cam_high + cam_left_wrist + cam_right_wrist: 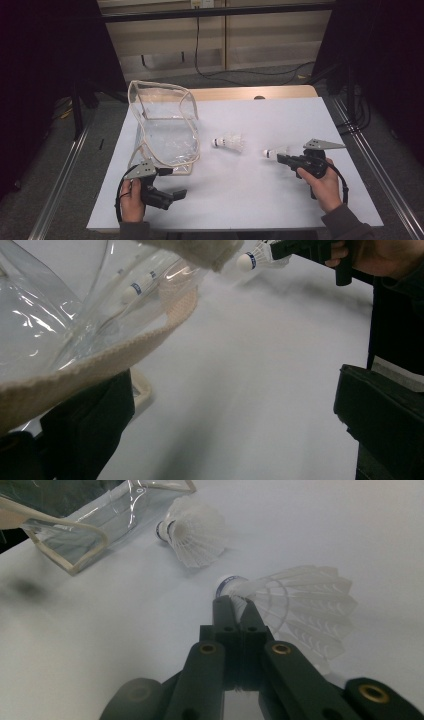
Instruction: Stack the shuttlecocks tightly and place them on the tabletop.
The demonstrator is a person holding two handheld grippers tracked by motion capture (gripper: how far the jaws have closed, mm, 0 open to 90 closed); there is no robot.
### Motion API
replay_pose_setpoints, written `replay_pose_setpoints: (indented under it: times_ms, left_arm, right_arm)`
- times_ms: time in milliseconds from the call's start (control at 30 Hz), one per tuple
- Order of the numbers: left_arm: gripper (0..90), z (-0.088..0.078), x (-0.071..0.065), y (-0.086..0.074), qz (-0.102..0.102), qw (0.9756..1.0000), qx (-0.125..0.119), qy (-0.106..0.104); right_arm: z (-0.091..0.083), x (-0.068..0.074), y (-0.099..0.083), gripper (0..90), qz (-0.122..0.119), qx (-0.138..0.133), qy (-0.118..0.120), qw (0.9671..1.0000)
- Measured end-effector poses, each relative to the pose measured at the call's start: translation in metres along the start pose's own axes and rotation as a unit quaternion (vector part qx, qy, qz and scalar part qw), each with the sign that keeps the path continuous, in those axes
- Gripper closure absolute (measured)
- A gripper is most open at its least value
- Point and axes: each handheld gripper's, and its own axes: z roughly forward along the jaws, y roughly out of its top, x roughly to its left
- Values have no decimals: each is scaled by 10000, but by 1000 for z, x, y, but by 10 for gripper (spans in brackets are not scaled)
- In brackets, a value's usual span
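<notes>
Lying flat, a white sheet covers the bench (250, 195); a strip of bare wood shows at its far edge. The room is dark, w/ a pale wall & black cables on the grey floor behind. Right tongs (281, 157) are clenched on a white shuttlecock (300, 605), pinching its feathers by the cork, low over the sheet. A 2nd shuttlecock (228, 142) lies in the middle. Left tongs (225, 425) stand wide apart, 1 jaw under the cloth rim of a clear plastic bag (162, 125) at the bench's left.
</notes>
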Motion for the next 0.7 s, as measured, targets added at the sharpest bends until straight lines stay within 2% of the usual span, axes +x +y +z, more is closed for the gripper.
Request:
replay_pose_setpoints:
  times_ms: [700]
  left_arm:
    - [30, -1, 0, 0, -24, 10000, -68, -10]
  right_arm:
    - [11, 1, 10, 895, -29, -82, 182, 9998]
